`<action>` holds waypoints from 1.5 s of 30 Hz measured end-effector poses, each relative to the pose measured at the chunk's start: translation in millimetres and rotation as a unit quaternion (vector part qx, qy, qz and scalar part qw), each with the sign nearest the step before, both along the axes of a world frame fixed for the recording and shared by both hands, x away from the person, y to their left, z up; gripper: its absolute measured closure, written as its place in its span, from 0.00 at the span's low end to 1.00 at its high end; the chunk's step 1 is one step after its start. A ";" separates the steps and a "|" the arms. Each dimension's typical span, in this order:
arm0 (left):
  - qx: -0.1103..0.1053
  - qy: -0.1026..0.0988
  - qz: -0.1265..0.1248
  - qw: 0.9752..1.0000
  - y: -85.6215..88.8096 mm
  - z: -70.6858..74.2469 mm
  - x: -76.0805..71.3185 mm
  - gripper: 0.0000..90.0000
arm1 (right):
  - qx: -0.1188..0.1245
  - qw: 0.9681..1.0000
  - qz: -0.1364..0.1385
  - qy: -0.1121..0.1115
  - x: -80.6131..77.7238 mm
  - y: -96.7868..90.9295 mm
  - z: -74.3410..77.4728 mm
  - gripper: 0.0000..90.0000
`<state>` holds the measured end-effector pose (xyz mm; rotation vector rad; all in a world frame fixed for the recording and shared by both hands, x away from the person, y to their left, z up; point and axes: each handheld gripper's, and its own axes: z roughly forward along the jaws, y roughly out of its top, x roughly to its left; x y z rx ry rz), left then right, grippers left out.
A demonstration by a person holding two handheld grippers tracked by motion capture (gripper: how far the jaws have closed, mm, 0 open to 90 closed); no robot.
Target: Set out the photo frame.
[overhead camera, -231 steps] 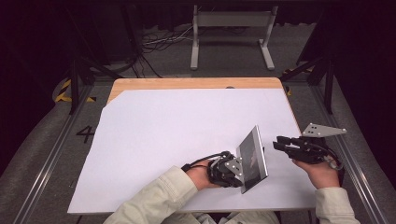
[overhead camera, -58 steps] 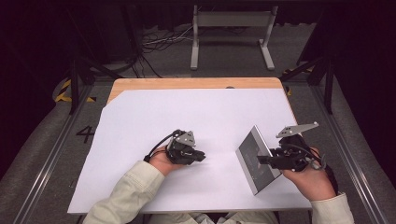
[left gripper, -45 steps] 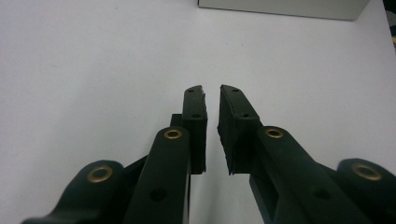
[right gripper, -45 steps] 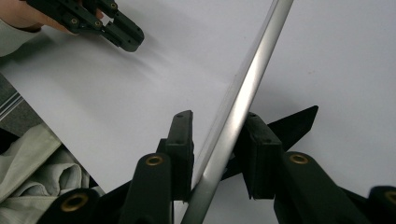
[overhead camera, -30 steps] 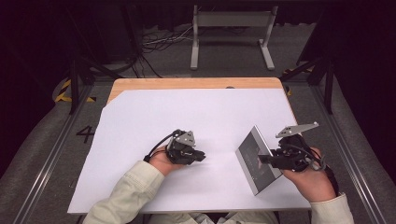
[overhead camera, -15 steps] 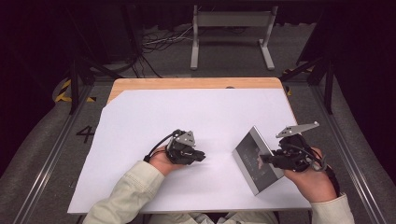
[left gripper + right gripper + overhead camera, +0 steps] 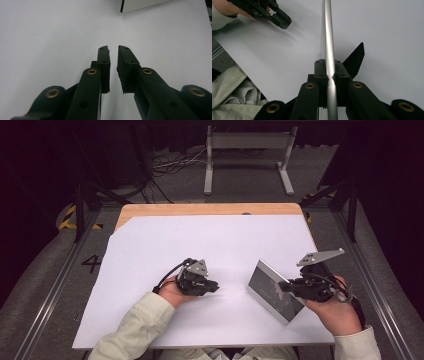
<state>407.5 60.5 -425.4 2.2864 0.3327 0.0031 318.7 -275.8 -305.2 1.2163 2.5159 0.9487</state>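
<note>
a: what's the thing in hand?
b: one thin, flat rectangular panel [image 7: 274, 292], silver-edged with a dark glossy face, standing tilted on its long edge at the lower right of the high view, on the smooth white sheet covering the tabletop [image 7: 200, 240]. a strip of bare wood shows along the sheet's top edge.
a: and the tongs?
b: two pairs, black, with brass rivets. the right tongs [image 7: 329, 70] have just been closing and now clamp the panel's rounded metal edge between both pads. the left tongs [image 7: 113, 62] rest low over the sheet at lower centre, a narrow gap between the pads, gripping nothing, well apart from the panel.
</note>
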 end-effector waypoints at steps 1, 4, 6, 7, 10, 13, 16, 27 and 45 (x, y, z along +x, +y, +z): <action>-0.001 -0.001 0.002 1.000 2.2 0.8 0.4 0.89 | 0.000 1.000 0.002 0.001 0.6 0.0 1.0 0.93; -0.004 0.000 0.010 1.000 9.4 0.2 -0.8 0.88 | 0.003 1.000 0.011 0.006 5.0 -0.3 4.0 0.93; -0.008 0.005 0.016 1.000 16.5 -0.5 -1.2 0.88 | 0.002 1.000 0.017 0.010 9.3 0.3 6.5 0.93; -0.013 0.007 0.019 1.000 20.2 -0.5 -0.9 0.88 | 0.002 1.000 0.019 0.011 10.7 0.7 7.3 0.93; -0.022 0.011 0.031 0.999 30.1 0.3 -0.4 0.87 | -0.001 1.000 0.027 0.016 17.3 2.2 11.3 0.93; -0.026 0.012 0.041 0.999 36.5 0.7 -1.0 0.87 | -0.005 0.999 0.038 0.010 22.2 3.4 13.7 0.93; -0.025 0.011 0.046 0.999 39.6 0.2 -2.0 0.87 | -0.010 0.999 0.051 0.004 29.0 5.0 16.8 0.93; -0.022 0.012 0.068 0.997 55.0 -1.8 -8.2 0.87 | -0.012 0.996 0.092 -0.005 49.8 9.9 24.7 0.93; -0.022 0.010 0.111 0.994 87.3 -4.0 -23.7 0.86 | -0.029 0.985 0.171 -0.012 86.6 38.1 29.6 0.93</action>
